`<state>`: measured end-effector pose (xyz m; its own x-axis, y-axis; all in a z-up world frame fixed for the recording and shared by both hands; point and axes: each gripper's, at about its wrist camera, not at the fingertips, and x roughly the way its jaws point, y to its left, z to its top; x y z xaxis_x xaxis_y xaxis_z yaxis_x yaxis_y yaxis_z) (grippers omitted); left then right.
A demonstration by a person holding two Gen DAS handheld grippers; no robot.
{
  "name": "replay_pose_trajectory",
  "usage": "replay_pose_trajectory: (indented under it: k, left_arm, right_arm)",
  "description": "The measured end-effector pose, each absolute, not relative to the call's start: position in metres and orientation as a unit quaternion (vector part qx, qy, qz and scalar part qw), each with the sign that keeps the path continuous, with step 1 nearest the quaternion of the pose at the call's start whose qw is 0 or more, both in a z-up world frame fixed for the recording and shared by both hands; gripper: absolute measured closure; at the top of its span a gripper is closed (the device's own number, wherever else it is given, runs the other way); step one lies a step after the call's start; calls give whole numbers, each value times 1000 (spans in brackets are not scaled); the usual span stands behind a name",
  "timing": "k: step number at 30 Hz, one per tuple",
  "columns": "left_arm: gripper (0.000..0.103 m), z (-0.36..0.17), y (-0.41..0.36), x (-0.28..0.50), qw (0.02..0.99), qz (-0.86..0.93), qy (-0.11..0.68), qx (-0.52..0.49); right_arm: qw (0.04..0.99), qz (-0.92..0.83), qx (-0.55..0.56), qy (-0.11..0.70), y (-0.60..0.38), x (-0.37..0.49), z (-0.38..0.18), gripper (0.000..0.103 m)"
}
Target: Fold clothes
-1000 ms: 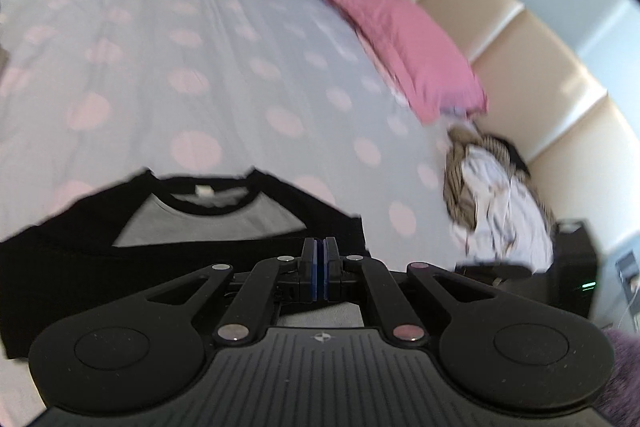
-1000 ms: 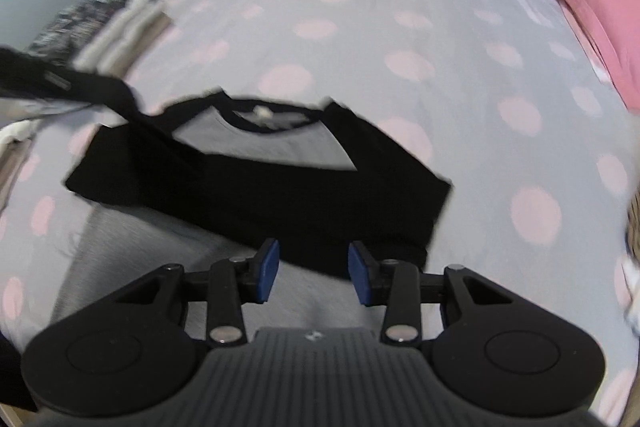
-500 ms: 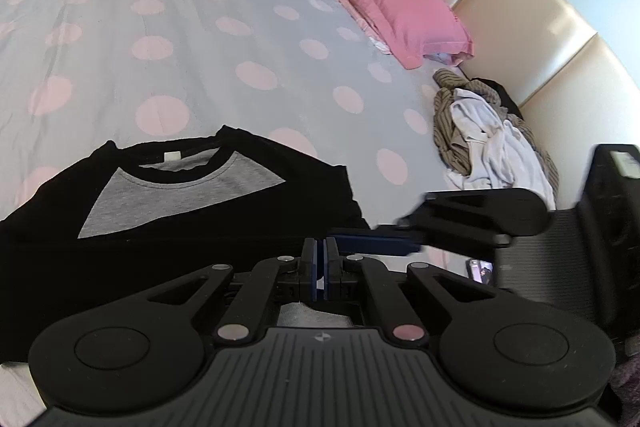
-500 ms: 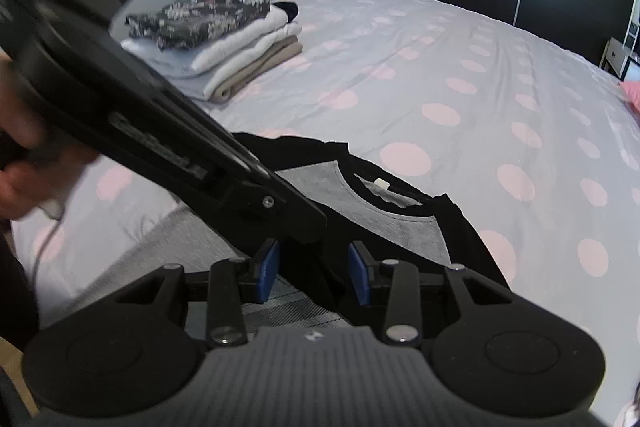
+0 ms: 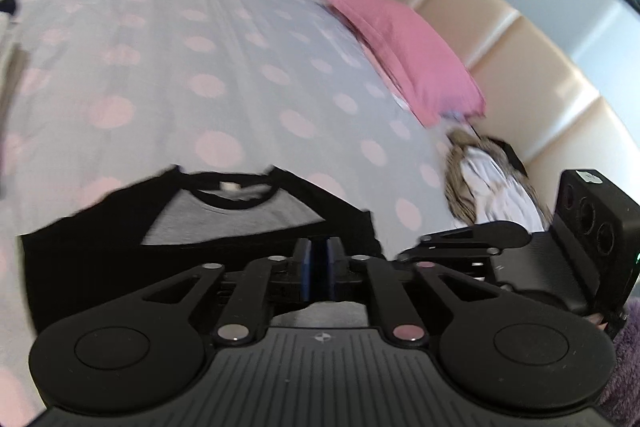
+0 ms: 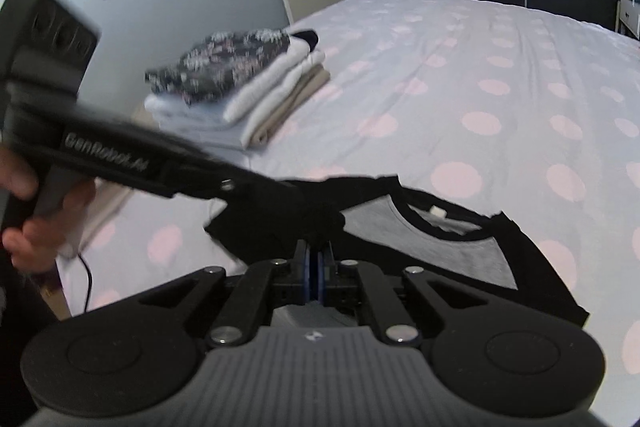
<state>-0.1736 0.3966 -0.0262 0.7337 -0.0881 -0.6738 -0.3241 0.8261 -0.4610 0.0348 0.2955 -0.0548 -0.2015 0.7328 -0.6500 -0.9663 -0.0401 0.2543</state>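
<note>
We see a bed (image 5: 168,67) under a pale cover with pink dots, and on it near us the shirt (image 5: 224,215), black with a grey chest panel and a black neckband. It lies folded, flat for the most part, its collar pointing away from us toward the far side of the bed and its long axis running across the view.

The shirt sits just ahead of and under both tools. Our left hand-held gripper (image 5: 319,259) has its blue pads a narrow gap apart and the jaws are opening; the black cloth lies right at the tips, but we cannot tell whether any is still pinched. Our right hand-held gripper (image 6: 315,267) has its pads pressed together on a bunched edge of the shirt (image 6: 432,239).

Beyond lie a pink pillow (image 5: 404,55), a folded stack (image 6: 240,87) and a loose pile (image 5: 488,183).
</note>
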Motion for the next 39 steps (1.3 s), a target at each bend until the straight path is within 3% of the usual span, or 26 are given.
replay_pose_trajectory:
  k: [6,14,19,39]
  left_arm:
    - [91,-37,408,-205,876,93,388,-270]
    - [91,-109,364,-207,880,110,439,-147]
    - [91,-142,346,-205,897,171,399,-81]
    - [91,-175,413,-213,868,273,388,-145]
  right_arm:
    - [624,689,-103,355,306,47,-36,99]
    - [627,696,-47,348,321,41,-8,99]
    - [628,695,-41,348,328,37,-4,99]
    - [660,672,18,335,305,82,22,98]
